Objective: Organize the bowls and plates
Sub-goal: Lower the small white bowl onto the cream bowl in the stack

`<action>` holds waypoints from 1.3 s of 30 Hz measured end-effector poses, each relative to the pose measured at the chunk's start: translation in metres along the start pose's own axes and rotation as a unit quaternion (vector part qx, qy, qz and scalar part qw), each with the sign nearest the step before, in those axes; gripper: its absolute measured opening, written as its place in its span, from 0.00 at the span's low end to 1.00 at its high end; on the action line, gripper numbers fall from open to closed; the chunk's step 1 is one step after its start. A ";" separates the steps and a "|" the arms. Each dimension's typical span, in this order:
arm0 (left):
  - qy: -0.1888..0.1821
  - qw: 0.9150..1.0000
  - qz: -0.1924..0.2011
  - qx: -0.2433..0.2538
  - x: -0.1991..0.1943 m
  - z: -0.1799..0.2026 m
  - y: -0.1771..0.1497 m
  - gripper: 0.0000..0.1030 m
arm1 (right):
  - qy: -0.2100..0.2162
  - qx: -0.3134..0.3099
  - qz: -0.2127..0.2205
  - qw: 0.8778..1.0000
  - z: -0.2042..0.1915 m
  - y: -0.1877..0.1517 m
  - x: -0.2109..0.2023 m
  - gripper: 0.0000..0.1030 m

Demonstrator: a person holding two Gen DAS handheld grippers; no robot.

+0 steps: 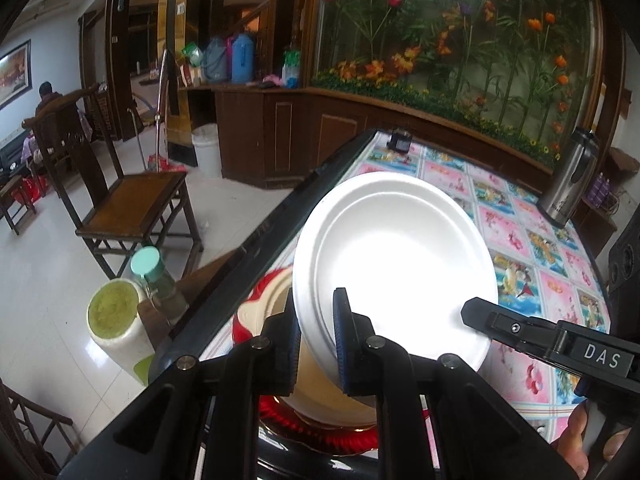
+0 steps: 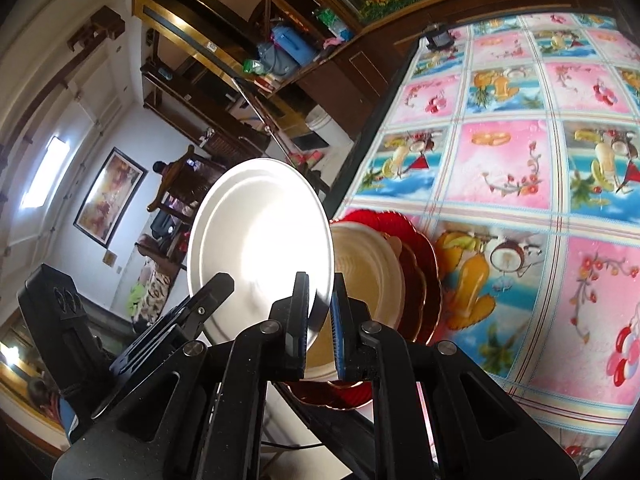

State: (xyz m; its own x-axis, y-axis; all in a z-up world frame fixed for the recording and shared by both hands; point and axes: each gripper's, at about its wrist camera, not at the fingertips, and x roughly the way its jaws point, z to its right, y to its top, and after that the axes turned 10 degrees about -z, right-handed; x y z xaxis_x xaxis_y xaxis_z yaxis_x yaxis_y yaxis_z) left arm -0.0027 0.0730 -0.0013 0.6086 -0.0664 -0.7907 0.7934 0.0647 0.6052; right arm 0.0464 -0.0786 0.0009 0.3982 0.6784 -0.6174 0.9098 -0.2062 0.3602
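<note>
A white plate (image 1: 400, 264) is held tilted above the table, gripped at opposite rim edges. My left gripper (image 1: 318, 332) is shut on its near rim. My right gripper (image 2: 320, 312) is shut on the same white plate (image 2: 260, 248) at its other edge, and shows in the left wrist view (image 1: 504, 324) at the plate's right rim. Below the plate a cream plate (image 2: 368, 272) lies on red scalloped plates (image 2: 420, 248) at the table's near edge. The cream plate (image 1: 264, 312) and red plates (image 1: 320, 424) are partly hidden in the left wrist view.
The table has a pink and blue picture cloth (image 2: 520, 160) and a dark edge (image 1: 256, 248). A steel flask (image 1: 572, 176) and a small black object (image 1: 400, 140) stand at its far side. A wooden chair (image 1: 132, 200), a green-capped bottle (image 1: 156, 276) and a white cylinder (image 1: 116, 328) are to the left.
</note>
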 end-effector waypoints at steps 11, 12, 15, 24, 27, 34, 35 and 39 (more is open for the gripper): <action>0.007 1.000 -0.021 0.002 0.009 -0.001 -0.003 0.14 | 0.000 0.016 -0.016 1.000 0.011 -0.002 0.013 0.10; 0.008 1.000 -0.022 0.002 0.009 -0.001 -0.003 0.14 | -0.001 0.017 -0.016 1.000 0.012 -0.002 0.015 0.10; 0.009 1.000 -0.028 0.003 0.012 -0.002 -0.005 0.14 | -0.001 0.023 -0.021 1.000 0.016 -0.002 0.018 0.10; 0.024 0.999 -0.036 0.009 0.016 -0.005 -0.006 0.15 | 0.001 0.032 -0.034 0.999 0.022 -0.002 0.028 0.10; 0.029 0.999 -0.040 0.011 0.017 -0.005 -0.006 0.15 | -0.001 0.032 -0.037 0.999 0.023 -0.001 0.032 0.10; 0.044 0.998 -0.041 0.022 0.018 -0.004 -0.007 0.15 | -0.003 0.030 -0.040 0.999 0.023 -0.001 0.038 0.10; 0.047 0.998 -0.043 0.024 0.019 -0.004 -0.008 0.16 | -0.003 0.030 -0.040 0.999 0.024 -0.001 0.038 0.10; 0.059 0.997 -0.041 0.024 0.019 -0.007 -0.008 0.20 | -0.006 0.031 -0.040 0.999 0.025 0.000 0.038 0.10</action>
State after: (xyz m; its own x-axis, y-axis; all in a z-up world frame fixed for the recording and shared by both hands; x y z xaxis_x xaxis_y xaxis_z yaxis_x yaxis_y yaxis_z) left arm 0.0027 0.0785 -0.0214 0.5385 0.0474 -0.8413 0.8418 0.0158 0.5396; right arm 0.0641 -0.0705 -0.0404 0.3260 0.6856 -0.6509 0.9438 -0.1962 0.2660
